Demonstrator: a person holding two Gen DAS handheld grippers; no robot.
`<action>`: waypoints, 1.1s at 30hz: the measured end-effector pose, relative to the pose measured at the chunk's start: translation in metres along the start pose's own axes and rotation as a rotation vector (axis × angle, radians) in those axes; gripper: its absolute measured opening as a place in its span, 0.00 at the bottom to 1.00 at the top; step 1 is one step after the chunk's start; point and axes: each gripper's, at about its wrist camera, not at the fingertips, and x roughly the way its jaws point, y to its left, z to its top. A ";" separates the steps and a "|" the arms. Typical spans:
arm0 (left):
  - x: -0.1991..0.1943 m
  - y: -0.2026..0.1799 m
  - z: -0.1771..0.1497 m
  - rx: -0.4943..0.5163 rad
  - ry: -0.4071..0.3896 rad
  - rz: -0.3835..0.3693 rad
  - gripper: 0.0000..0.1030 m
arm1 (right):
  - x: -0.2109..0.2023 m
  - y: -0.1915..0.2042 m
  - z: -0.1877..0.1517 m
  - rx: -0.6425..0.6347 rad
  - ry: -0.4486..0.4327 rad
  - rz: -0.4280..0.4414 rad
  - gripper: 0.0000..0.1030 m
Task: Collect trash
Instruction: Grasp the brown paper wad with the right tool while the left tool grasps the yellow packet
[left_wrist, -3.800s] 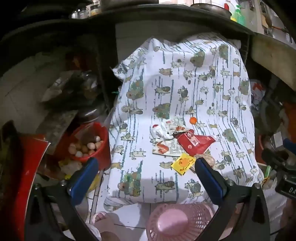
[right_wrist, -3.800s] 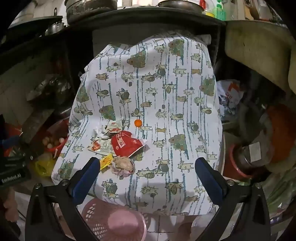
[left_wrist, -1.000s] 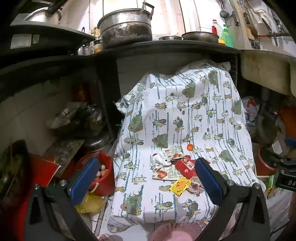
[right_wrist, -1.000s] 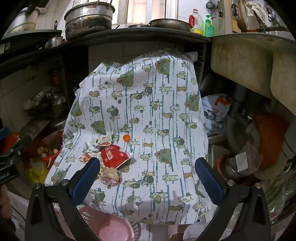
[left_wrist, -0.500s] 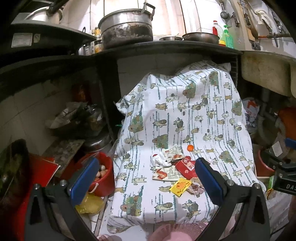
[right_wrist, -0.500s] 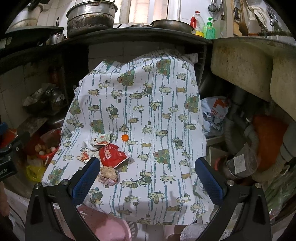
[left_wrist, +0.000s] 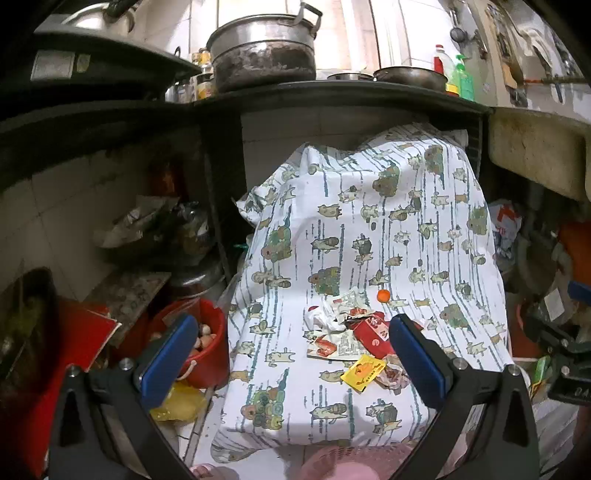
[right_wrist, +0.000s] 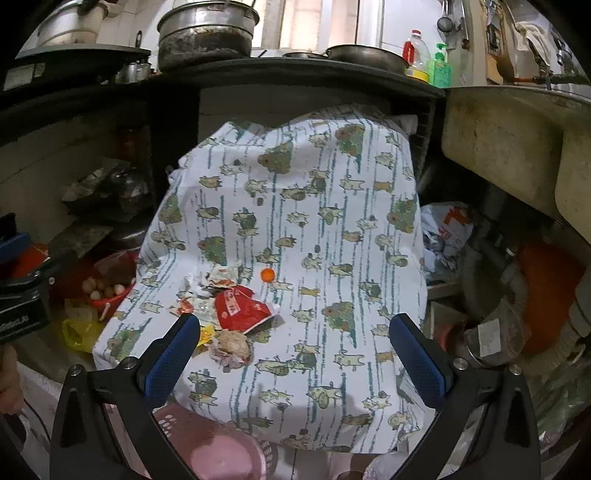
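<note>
Hovering w/ both claws spread, empty: left claw (left_wrist: 291, 354), right claw (right_wrist: 293, 352). Trash pile (right_wrist: 225, 295) on table cloth (right_wrist: 332, 206), pink basket (right_wrist: 218, 450) below. Best pinch red wrapper (right_wrist: 240, 308) edge first, low approach.

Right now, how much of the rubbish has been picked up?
Nothing looks collected yet. The red wrapper, yellow packet, crumpled ball and small orange ball all lie on the patterned cloth. The left gripper and right gripper are open and empty. The pink basket waits below; every piece remains.
</note>
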 end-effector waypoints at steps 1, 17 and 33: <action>0.002 0.001 0.000 -0.003 0.003 0.008 1.00 | 0.000 0.001 0.000 -0.004 0.003 0.012 1.00; 0.117 0.008 0.019 -0.054 0.423 -0.032 0.99 | 0.087 -0.021 0.069 0.164 0.347 0.224 0.77; 0.226 -0.007 -0.019 -0.089 0.834 -0.131 0.71 | 0.245 0.032 -0.028 0.258 0.805 0.333 0.57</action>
